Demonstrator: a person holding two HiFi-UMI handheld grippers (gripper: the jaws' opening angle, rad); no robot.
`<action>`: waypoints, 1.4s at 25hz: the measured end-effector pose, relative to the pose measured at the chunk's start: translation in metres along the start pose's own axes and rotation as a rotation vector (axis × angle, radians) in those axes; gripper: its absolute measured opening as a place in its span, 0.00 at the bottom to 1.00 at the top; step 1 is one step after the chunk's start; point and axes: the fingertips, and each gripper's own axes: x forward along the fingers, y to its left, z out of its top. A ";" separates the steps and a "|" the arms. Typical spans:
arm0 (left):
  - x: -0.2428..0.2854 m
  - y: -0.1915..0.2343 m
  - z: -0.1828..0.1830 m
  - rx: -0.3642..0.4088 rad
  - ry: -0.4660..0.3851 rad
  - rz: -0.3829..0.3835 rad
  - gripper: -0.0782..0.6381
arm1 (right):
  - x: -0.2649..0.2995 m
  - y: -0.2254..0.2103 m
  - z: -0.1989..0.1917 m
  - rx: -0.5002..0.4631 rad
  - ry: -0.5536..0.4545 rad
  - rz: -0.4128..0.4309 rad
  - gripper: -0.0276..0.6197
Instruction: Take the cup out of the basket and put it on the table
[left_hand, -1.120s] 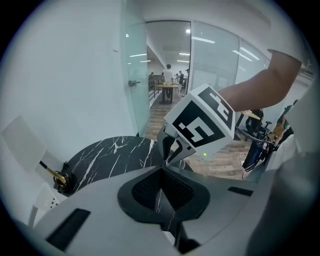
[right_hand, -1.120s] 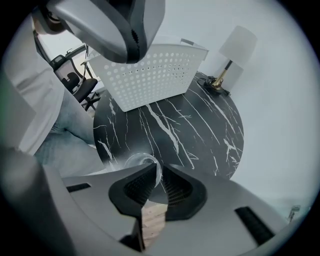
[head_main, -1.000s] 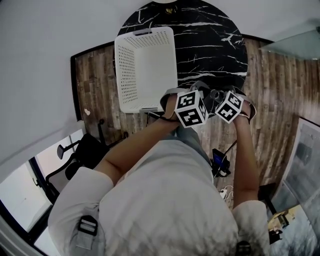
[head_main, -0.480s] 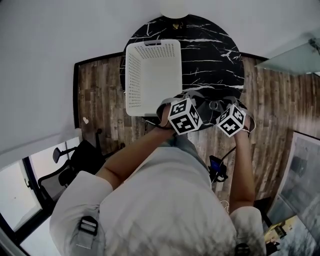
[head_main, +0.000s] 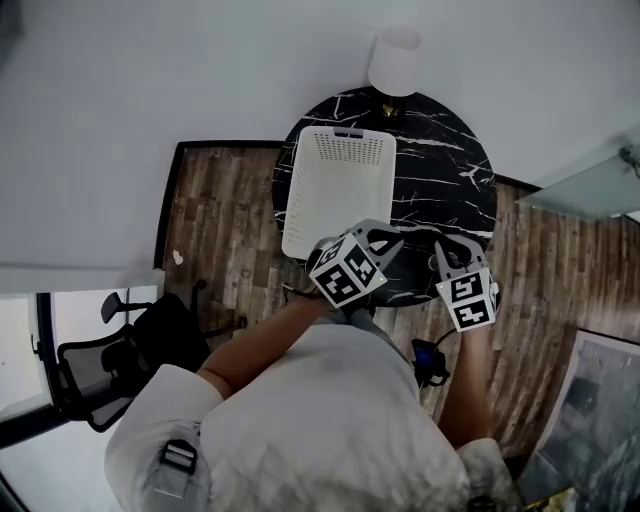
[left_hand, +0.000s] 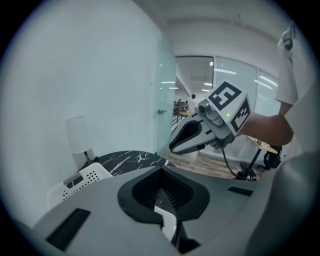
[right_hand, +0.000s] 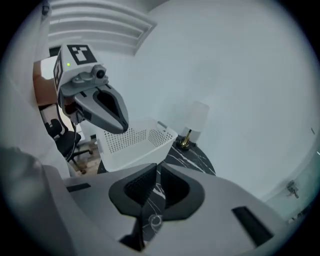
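Cup is what we want, but we cannot see it in any view. If it is in the basket (head_main: 300, 190), the white walls with holes hide it from us. The basket sits on the left side of the round black tabletop (head_main: 440, 170), and its near end reaches the near edge. A lamp (head_main: 395, 60) stands at the far edge. Our left gripper (head_main: 390, 237) and right gripper (head_main: 444, 248) hang over the near edge, next to the basket. The fingers (left_hand: 137, 192) of the left one are together and hold nothing. The fingers (right_hand: 127, 192) of the right one are together too, with nothing in them. We think a cup is light and hard, maybe slippery, and it could break if it drops. We would pinch its rim, one finger inside and one outside, and squeeze softly.
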 end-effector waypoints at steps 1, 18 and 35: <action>-0.010 0.004 0.003 -0.012 -0.026 0.014 0.12 | -0.003 0.003 0.014 0.006 -0.032 -0.003 0.08; -0.166 0.031 0.086 -0.096 -0.495 0.234 0.12 | -0.092 0.064 0.194 0.121 -0.611 0.091 0.08; -0.224 0.014 0.131 -0.024 -0.682 0.314 0.12 | -0.152 0.082 0.255 0.176 -0.838 0.041 0.06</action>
